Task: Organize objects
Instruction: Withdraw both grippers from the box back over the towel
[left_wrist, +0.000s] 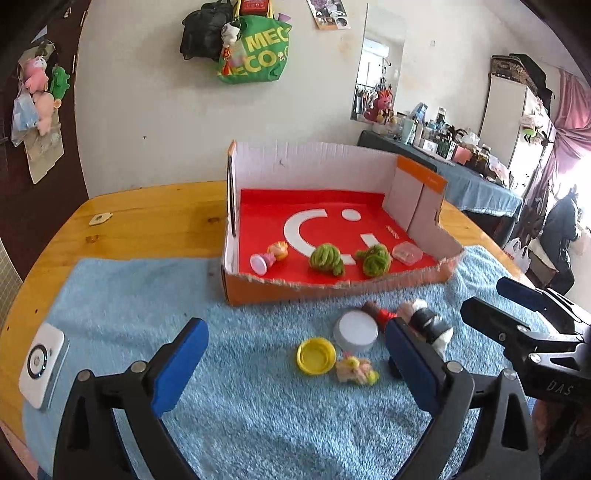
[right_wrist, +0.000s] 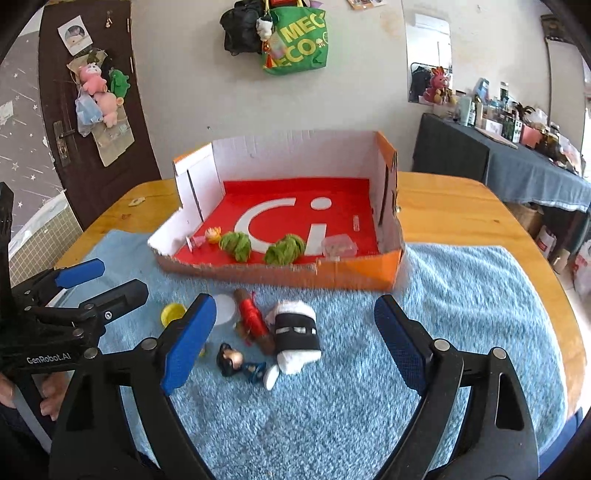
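Observation:
An open cardboard box (left_wrist: 258, 291) (right_wrist: 354, 275) with a red floor stands on a blue towel (left_wrist: 240, 406) (right_wrist: 461, 295). Inside lie two green yarn balls (left_wrist: 327, 258) (right_wrist: 236, 244), a small figurine (left_wrist: 271, 254) and a clear plastic case (left_wrist: 407, 253) (right_wrist: 339, 246). On the towel in front lie a yellow cap (left_wrist: 316, 356) (right_wrist: 173, 313), a white lid (left_wrist: 356, 330), a red thread spool (right_wrist: 253, 319), a white-and-black roll (right_wrist: 297, 334) and small figurines (left_wrist: 356, 371) (right_wrist: 231, 359). My left gripper (left_wrist: 295, 358) and right gripper (right_wrist: 295, 339) are open and empty above these.
A white device (left_wrist: 42, 365) lies on the towel's left edge. The wooden table (left_wrist: 147, 218) (right_wrist: 461, 210) extends behind the box. A wall with hanging bags (left_wrist: 255, 48) is behind, and a cluttered side table (left_wrist: 461, 173) stands at the right.

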